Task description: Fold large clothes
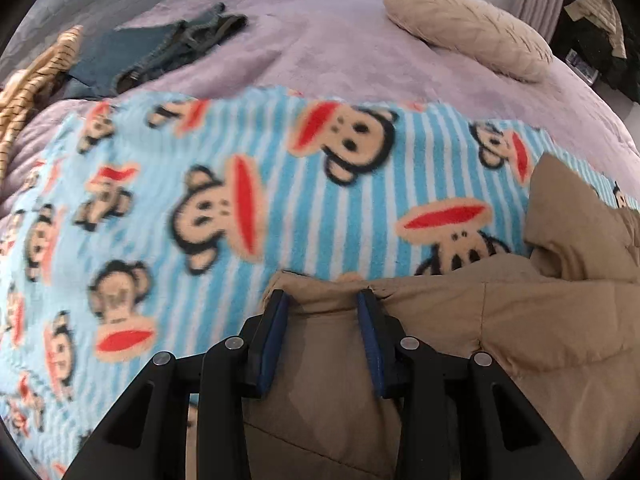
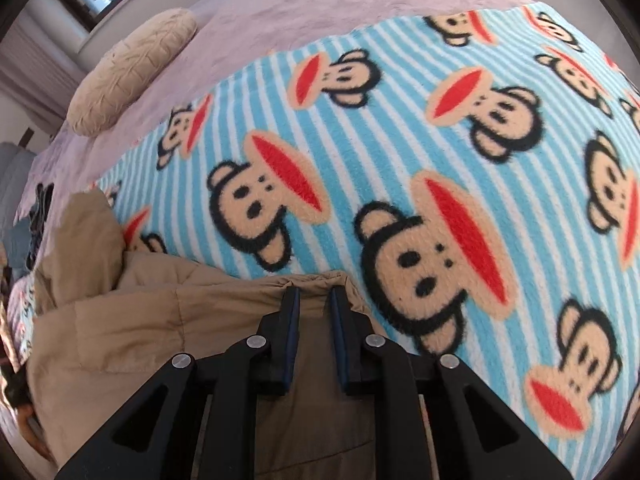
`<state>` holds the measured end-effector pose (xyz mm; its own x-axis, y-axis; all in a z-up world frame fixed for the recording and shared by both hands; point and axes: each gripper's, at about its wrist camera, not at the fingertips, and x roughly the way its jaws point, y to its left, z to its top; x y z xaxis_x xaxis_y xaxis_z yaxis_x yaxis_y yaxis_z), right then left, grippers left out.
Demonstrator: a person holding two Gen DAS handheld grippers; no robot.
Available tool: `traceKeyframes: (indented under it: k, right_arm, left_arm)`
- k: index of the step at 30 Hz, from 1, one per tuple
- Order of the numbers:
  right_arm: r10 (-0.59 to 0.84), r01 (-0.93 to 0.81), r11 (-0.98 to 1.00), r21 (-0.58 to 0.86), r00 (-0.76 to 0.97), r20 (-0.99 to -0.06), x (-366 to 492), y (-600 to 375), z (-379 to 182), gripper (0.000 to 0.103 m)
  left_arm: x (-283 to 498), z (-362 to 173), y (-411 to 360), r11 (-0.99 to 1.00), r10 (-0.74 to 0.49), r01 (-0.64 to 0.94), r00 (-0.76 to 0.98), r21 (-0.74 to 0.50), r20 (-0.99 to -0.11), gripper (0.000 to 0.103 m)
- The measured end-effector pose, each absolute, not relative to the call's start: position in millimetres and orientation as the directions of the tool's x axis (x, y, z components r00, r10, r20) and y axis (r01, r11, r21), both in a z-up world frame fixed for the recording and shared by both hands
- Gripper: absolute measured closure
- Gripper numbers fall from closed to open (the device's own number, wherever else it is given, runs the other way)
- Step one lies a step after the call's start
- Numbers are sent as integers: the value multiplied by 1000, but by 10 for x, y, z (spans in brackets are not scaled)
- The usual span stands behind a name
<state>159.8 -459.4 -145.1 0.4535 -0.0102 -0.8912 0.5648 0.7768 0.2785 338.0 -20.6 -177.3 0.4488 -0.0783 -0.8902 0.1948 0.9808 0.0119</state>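
A tan quilted jacket (image 1: 500, 340) lies on a blue striped monkey-print blanket (image 1: 240, 184). My left gripper (image 1: 324, 294) has its fingers on both sides of a bunched corner of the jacket's edge and is shut on it. In the right wrist view the same jacket (image 2: 132, 320) spreads to the left over the blanket (image 2: 400, 120). My right gripper (image 2: 314, 292) is shut on another corner of the jacket's edge, with fabric between its blue pads. A raised tan part of the jacket (image 1: 568, 216) stands up at the right.
The blanket lies on a lilac bed cover (image 1: 340, 48). A beige cushion (image 1: 464, 28) sits at the far side; it also shows in the right wrist view (image 2: 128, 68). Folded jeans (image 1: 168, 48) and a striped garment (image 1: 36, 80) lie at the far left.
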Motion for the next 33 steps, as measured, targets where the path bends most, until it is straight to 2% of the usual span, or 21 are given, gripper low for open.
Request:
traceKeyframes:
  k: [2,4,7,8,10,18,22,27,30,33]
  right_arm:
    - [-20,569,774,276,458,-889,1532,-4564,-1345,81]
    - [-20,565,774,287,475,-880,1450,-4522,-1242,68]
    - [-37,563,773,291,499,-866,1273,-4436,-1077,60]
    - [-41,561,775,292,506,-862,1203,-4397,-1019,60]
    - [-36,554,773,307,522,-852,1104,-4329,-936,59]
    - [9,568,735,371,539,-842,515,-4065,-847,55]
    - [10,582,719,380,539,-843,254,-3948,-848,46]
    - [32,595,695,405,537,-843,-38,-3785,-854,44]
    - [48,597,683,422,539,-841,-193,-3675,-861,38]
    - [62,602,677,422,525,-849,-325,-3533,-910,38]
  left_arm:
    - [3322,-1633,-167,981,-73,191,467,20,-881,64]
    - [3227,-1509,-133,979,-72,201,475,29,-877,64]
    - [3033,-1341,-91,974,-70,223,482,46,-873,63]
    - [2946,-1296,-79,973,-72,227,478,45,-875,49]
    - [2768,-1227,-47,973,-85,230,477,31,-875,35]
    - [2158,-1224,-45,961,-95,273,432,30,-897,35]
    - [1940,-1222,-1,966,-97,258,404,12,-910,35]
    - [1665,-1220,57,962,-91,273,364,12,-927,35]
    - [1523,-1233,101,962,-100,274,341,-3,-935,35]
    - [1409,-1279,148,966,-105,259,316,-21,-943,35]
